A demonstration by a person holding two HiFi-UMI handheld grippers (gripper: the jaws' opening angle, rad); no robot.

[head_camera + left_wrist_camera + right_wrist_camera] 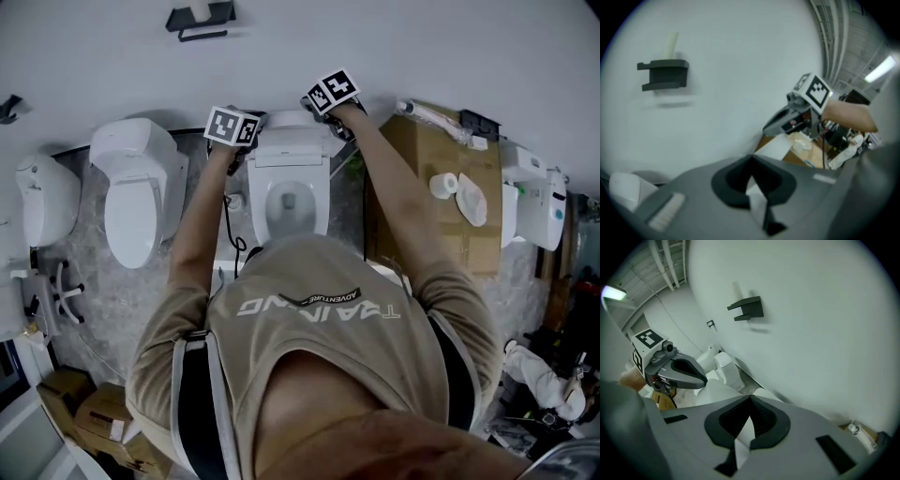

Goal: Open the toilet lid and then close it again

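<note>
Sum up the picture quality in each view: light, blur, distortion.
Head view: soft even light, mostly sharp, wide-angle bowing toward the edges. Left gripper view: heavy fisheye with dark corners, the left hand-held gripper on the toilet lid blurred up close, the ceiling lamp glaring. Right gripper view: same fisheye, crisper; the wall bracket throws a faint shadow.

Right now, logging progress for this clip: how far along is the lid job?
Opening looks done: the toilet lid stands raised, bowl exposed. In hand: the left gripper and right gripper each pinch its top edge, white showing between their jaws. Left: lowering it shut.
</note>
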